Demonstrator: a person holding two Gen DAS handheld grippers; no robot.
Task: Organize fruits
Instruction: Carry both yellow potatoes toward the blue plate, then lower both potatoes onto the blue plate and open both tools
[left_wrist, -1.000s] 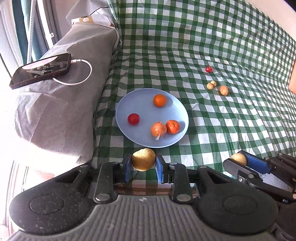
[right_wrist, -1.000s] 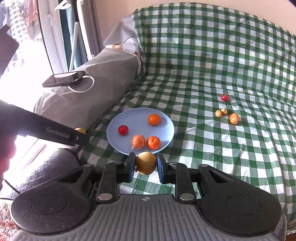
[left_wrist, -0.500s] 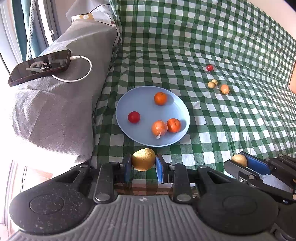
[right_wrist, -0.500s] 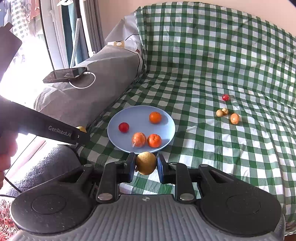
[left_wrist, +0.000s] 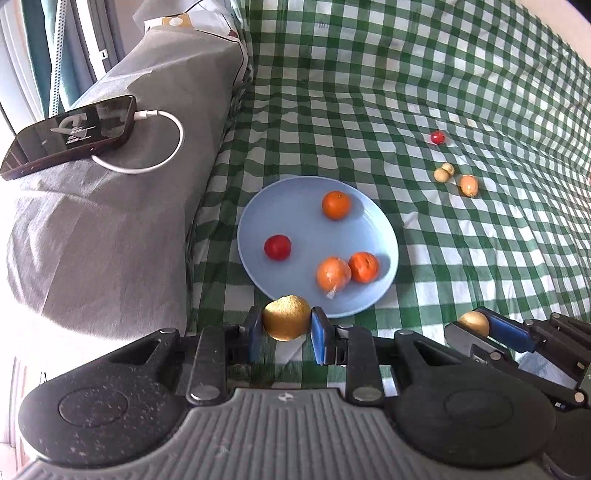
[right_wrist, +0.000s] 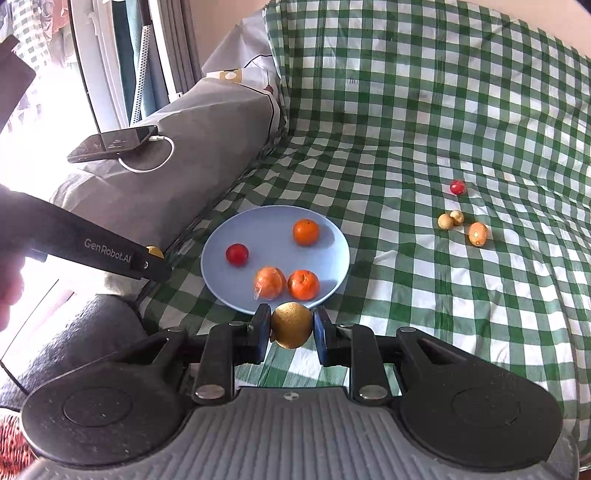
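Two tools are at work over a bed spread with a green-and-white checked cloth (left_wrist: 461, 258); the left tool (left_wrist: 286, 326) is clamped on one round yellow-brown fruit (left_wrist: 286, 322), and the right tool (right_wrist: 291, 328) is clamped on a second round yellow-brown fruit (right_wrist: 291, 325); each fruit sits pinched between blue pads, hanging just over the 6 o'clock rim of a round pale-blue plate (left_wrist: 295, 206).

On the plate lie four fruits: one small red round fruit (left_wrist: 277, 247) at about 9 o'clock; one orange mandarin (left_wrist: 335, 205) toward 1 o'clock; one orange mandarin (left_wrist: 364, 267) near 5 o'clock, touching one orange fruit in a clear wrapper (left_wrist: 332, 275) beside it.

Well apart from the plate, out toward 2 o'clock on the cloth, lie four more loose pieces: one small red fruit (left_wrist: 437, 137); two small tan round fruits (left_wrist: 443, 172) touching each other; one small orange oval fruit (left_wrist: 469, 184) just beside them.

At 10 o'clock a grey cushion (left_wrist: 110, 229) carries one dark smartphone (left_wrist: 70, 133) with one white charging cable (left_wrist: 162, 147) plugged in.
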